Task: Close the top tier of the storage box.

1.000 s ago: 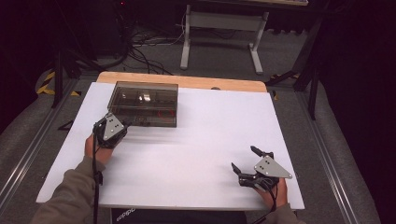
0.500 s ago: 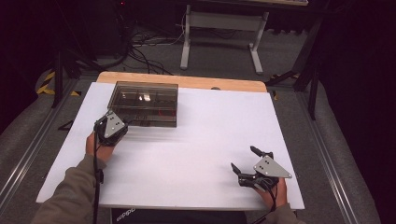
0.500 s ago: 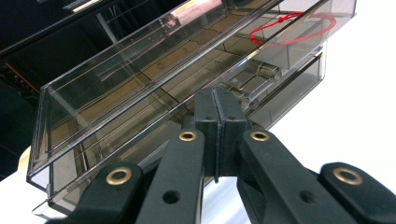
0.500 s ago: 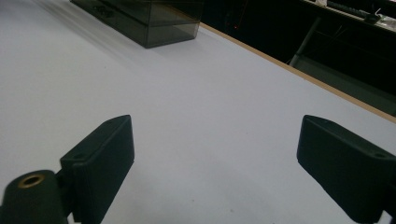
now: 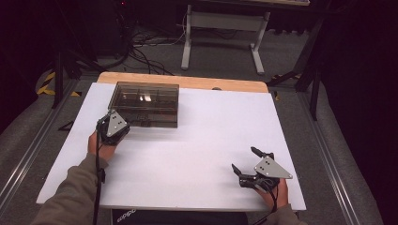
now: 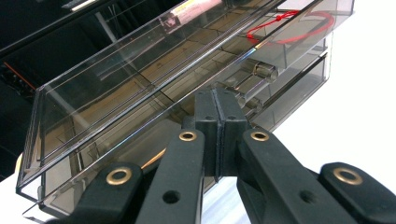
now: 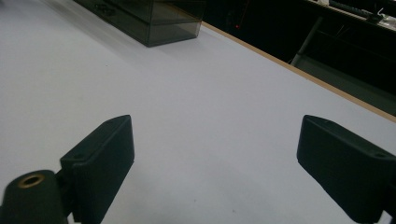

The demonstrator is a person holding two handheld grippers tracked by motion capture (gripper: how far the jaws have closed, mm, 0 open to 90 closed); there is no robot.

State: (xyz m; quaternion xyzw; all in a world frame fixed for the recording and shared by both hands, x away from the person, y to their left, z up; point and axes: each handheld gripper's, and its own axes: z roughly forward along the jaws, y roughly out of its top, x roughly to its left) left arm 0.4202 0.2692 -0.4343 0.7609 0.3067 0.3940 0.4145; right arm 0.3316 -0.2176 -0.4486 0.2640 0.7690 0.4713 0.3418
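White tabletop point(image 5: 197, 154). Smoked acrylic drawer box point(image 5: 145, 103) directly ahead of left gripper point(image 6: 219, 105), jaws pressed together at its drawer front; pull straight, level. Right gripper point(image 5: 248, 161) idle, jaws spread, empty.

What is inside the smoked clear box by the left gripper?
The smoked clear box holds divider walls and a red cord at its far end; reflections hide the other compartments' contents.

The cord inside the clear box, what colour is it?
Red cord, seen best in the left gripper view, inside the box.

White tabletop point(image 5: 197, 140), wood edge point(image 5: 197, 82), floor cables point(image 5: 145, 44), metal stand point(image 5: 225, 28)
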